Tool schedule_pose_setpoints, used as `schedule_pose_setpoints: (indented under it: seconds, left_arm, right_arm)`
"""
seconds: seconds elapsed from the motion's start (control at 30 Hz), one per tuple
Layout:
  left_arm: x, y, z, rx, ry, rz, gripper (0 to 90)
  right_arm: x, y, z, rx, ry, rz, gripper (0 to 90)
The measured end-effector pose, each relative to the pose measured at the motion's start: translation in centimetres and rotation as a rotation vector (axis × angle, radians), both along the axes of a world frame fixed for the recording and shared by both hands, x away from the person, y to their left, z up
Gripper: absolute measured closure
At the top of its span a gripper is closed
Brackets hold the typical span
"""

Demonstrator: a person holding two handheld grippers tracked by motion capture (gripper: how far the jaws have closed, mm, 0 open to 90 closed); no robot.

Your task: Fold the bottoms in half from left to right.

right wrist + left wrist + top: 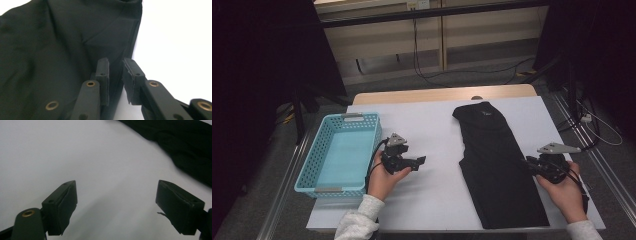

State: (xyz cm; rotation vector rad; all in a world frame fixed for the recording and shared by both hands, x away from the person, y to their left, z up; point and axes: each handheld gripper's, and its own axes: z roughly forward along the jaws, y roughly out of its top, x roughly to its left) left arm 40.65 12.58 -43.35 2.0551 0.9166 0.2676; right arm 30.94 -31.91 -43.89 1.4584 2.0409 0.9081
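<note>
A black garment (pixel 497 160) lies folded lengthwise on the right half of the white table cover (pixel 427 125). My right gripper (pixel 532 162) is at the garment's right edge, held in a hand. In the right gripper view its jaws (pixel 115 75) stand a narrow gap apart over the edge of the garment (pixel 50 50), and the pads do not press on the cloth. My left gripper (pixel 419 161) hovers over bare cover, left of the garment and pointing toward it. Its jaws (pixel 116 202) are wide open with nothing between them; the garment (pixel 187 145) lies beyond.
A light blue perforated basket (pixel 347 118) stands empty at the table's left edge, beside the left hand. Cables trail on the floor behind the table and to its right. Dark furniture stands at the left of the basket.
</note>
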Motion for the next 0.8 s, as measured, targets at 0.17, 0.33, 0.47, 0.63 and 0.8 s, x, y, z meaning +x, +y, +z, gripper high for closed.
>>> schedule_pose_setpoints:
  seconds: [0.17,0.33,0.47,0.63,0.8]
  left_arm:
    - [-0.1,0.4,0.1,0.004,-0.007,0.004,17.5]
    - [-0.3,0.6,0.1,-0.002,-0.004,0.004,17.5]
    - [-0.3,0.6,0.1,0.002,-0.005,0.003,17.6]
    - [-0.3,0.5,0.1,0.004,-0.006,0.000,17.7]
    - [-0.2,0.4,0.1,0.006,-0.004,-0.001,17.7]
  right_arm:
    - [1.9,0.2,-0.9,-0.032,0.037,0.002,78.2]
    - [2.4,0.2,-1.2,-0.049,0.058,0.018,90.0]
    - [2.5,-0.1,-1.1,-0.029,0.058,0.011,90.0]
    - [2.4,-0.9,-0.9,-0.010,0.041,-0.020,90.0]
    - [2.4,-0.9,-1.2,-0.006,0.039,-0.029,69.9]
